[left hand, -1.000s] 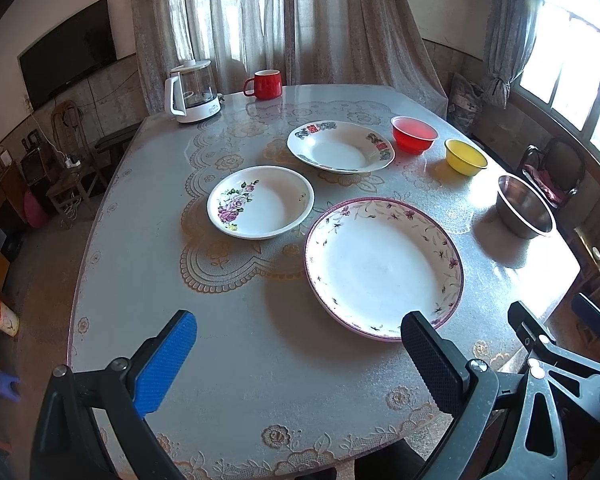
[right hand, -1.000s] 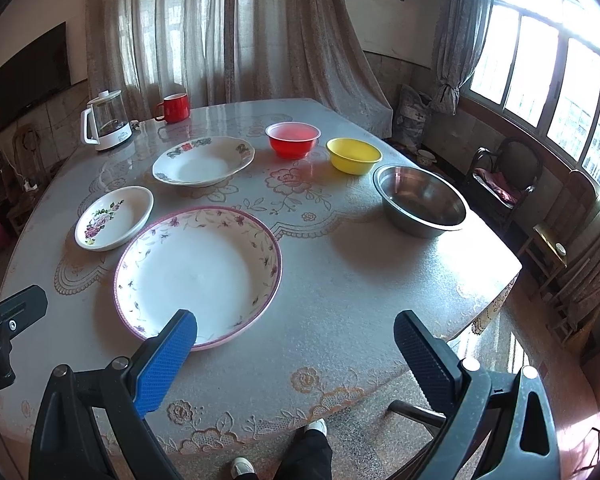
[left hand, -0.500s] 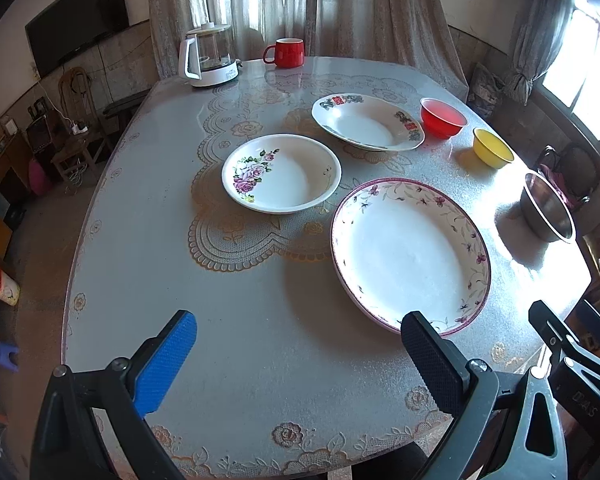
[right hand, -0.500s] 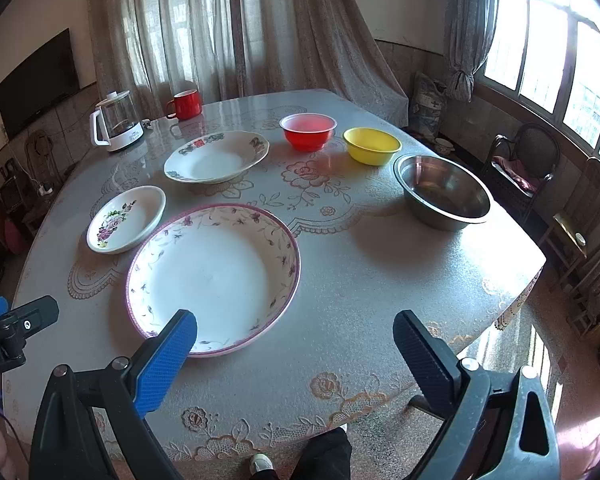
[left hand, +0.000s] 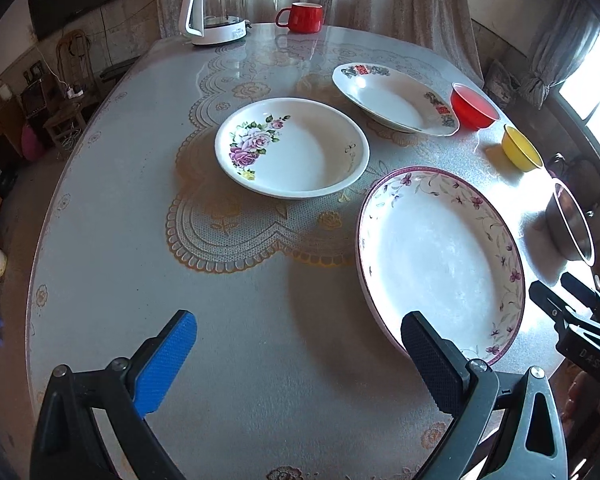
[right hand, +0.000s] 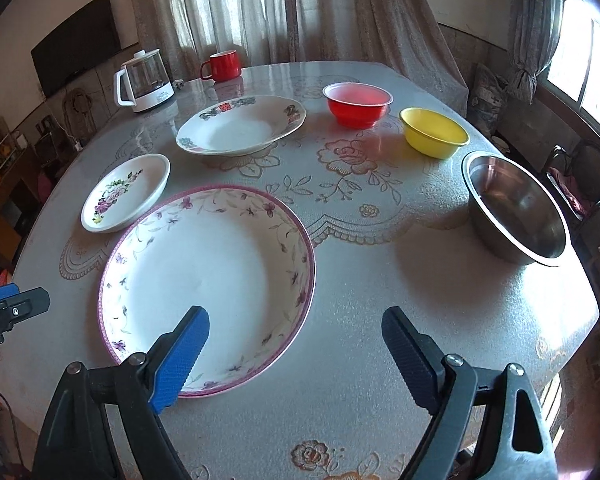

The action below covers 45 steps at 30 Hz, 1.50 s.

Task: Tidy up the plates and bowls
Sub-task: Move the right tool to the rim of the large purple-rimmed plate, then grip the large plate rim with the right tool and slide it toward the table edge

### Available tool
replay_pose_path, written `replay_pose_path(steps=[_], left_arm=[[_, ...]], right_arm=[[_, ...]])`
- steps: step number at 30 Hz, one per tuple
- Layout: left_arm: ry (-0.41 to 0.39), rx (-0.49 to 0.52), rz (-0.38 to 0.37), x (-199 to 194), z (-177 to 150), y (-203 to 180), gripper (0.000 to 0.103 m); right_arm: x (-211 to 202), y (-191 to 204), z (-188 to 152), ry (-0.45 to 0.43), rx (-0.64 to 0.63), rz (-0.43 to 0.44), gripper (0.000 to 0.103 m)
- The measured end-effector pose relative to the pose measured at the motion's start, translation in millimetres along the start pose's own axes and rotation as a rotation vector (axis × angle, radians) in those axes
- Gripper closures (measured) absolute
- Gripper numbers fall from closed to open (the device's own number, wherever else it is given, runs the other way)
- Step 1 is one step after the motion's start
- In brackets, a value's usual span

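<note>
only writing on show: "das" in pale letters on the right gripper's body at the right edge of the left wrist view; the white panel on the kettle [right hand: 146, 80] carries print too small to read.

the left gripper [left hand: 298, 346] hangs over bare table [left hand: 228, 360] near its near edge, jaws spread wide, nothing between them. its black finger overlaps the near rim of the large pink-rimmed plate [left hand: 440, 260] in the view; contact can't be told.

the right gripper [right hand: 296, 334] has just been closing a little, yet its jaws stand wide apart with nothing pinched. its blue finger sits over the near part of the large pink-rimmed plate [right hand: 208, 280], black finger over bare cloth beside it; touching or not, can't tell.

3 plates: the large one nearest the near edge, the rose-print plate [left hand: 292, 148] just beyond it toward the left edge, the patterned-rim plate [right hand: 240, 124] further toward the far edge.

3 bowls along the right side: red bowl [right hand: 358, 104] beside the patterned-rim plate, yellow bowl [right hand: 434, 132] next, steel bowl [right hand: 516, 214] by the right edge, well apart from the right gripper.

red mug [right hand: 222, 66] and the kettle stand at the far edge.
</note>
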<state>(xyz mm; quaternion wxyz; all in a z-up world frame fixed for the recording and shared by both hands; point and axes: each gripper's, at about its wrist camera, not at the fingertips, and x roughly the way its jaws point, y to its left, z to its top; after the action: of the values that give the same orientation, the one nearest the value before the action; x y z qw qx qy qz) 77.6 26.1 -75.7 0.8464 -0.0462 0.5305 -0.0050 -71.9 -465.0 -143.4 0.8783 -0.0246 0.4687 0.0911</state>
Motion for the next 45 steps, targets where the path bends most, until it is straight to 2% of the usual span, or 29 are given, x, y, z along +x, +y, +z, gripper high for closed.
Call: replay_pose_path(steps=[2,7,9,10,12,16,18,21,29,31,32,38,45], left_arm=[[0.022,-0.002,0.001,9.3,3.5,-4.4,0.000],[0.032,-0.002,-0.009,25.9,10.6,-19.0,0.006],[0.042,-0.010,-0.018,31.7,14.0,-23.8,0.014],[0.044,-0.012,-0.023,34.6,15.4,-25.6,0.015],[0.052,-0.019,-0.020,40.6,17.6,-28.8,0.025],[0.062,-0.017,-0.014,50.9,18.7,-32.8,0.039],[0.067,-0.018,-0.008,55.9,18.8,-32.9,0.050],[0.075,-0.033,-0.040,62.8,17.9,-32.0,0.059],[0.027,0.045,-0.056,64.0,15.4,-44.4,0.063],[0.029,0.072,-0.082,63.5,14.2,-51.5,0.068],[0.025,0.077,-0.062,63.4,13.8,-54.8,0.068],[0.010,0.003,-0.033,61.7,13.5,-55.9,0.068],[-0.001,-0.015,-0.018,51.8,8.4,-66.5,0.068]], right_arm=[[14.5,-4.9,6.0,0.028,-0.033,0.006,0.013],[38.8,-6.8,17.7,0.064,-0.112,0.046,0.027],[48.7,-6.1,21.7,0.086,-0.136,0.056,0.040],[53.0,-6.4,23.0,0.098,-0.140,0.066,0.044],[61.6,-9.8,26.2,0.122,-0.137,0.084,0.054],[68.1,-12.8,30.2,0.140,-0.144,0.130,0.062],[68.9,-11.8,31.1,0.146,-0.162,0.156,0.068],[71.3,-11.7,32.2,0.159,-0.180,0.182,0.072],[77.5,-16.6,31.2,0.168,-0.203,0.234,0.077],[78.3,-18.2,29.7,0.164,-0.200,0.251,0.078],[78.2,-20.0,29.1,0.164,-0.196,0.261,0.079],[78.5,-22.1,30.7,0.188,-0.197,0.291,0.084],[72.5,-30.8,33.3,0.222,-0.190,0.305,0.084]])
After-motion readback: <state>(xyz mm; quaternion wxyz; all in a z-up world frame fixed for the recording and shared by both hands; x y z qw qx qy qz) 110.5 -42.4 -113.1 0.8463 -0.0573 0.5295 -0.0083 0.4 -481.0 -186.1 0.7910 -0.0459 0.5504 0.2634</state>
